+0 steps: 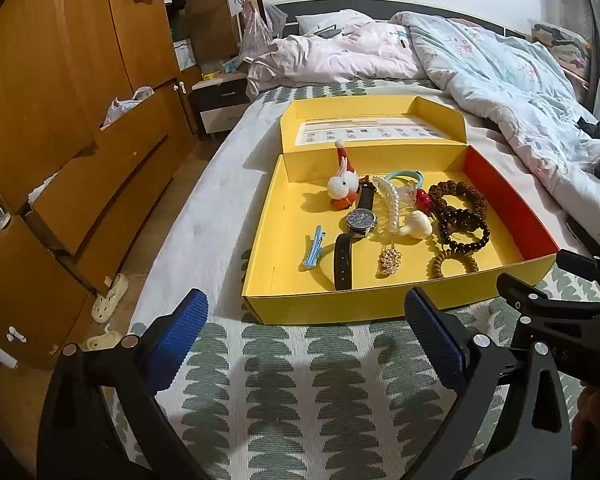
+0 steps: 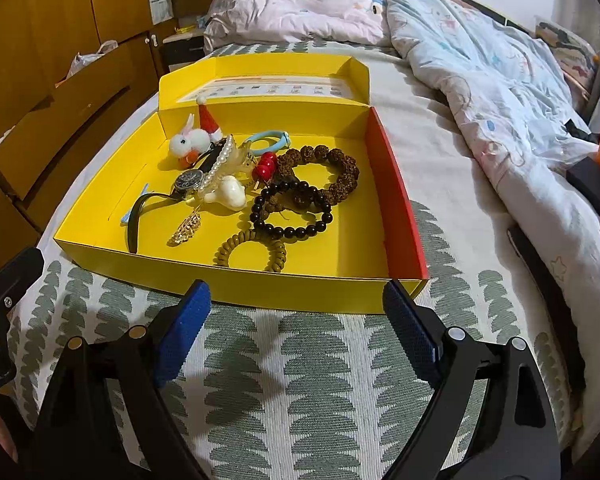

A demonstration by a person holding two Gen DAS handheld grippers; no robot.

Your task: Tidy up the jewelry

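Both the left tongs (image 1: 306, 336) and right tongs (image 2: 296, 320) stood wide apart, empty, near the shallow yellow cardboard box (image 2: 300, 288) of jewelry on the bed (image 2: 300, 400).

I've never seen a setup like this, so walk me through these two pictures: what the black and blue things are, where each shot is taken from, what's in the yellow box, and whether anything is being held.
There is no robot here. A person holds a hand-operated two-finger tool in each hand, and each tool carries a wide-angle camera looking forward along its fingers. One picture comes from the left tool, the other from the right tool; the blue parts are their grip pads.

Both tools are open, hold nothing, and sit above a patterned bedcover, short of an open yellow box on a bed.

In the box lie a wristwatch, a toy rabbit, a blue hair clip, a pearl clip, a gold brooch, dark bead bracelets, a coiled hair tie and a light blue ring.
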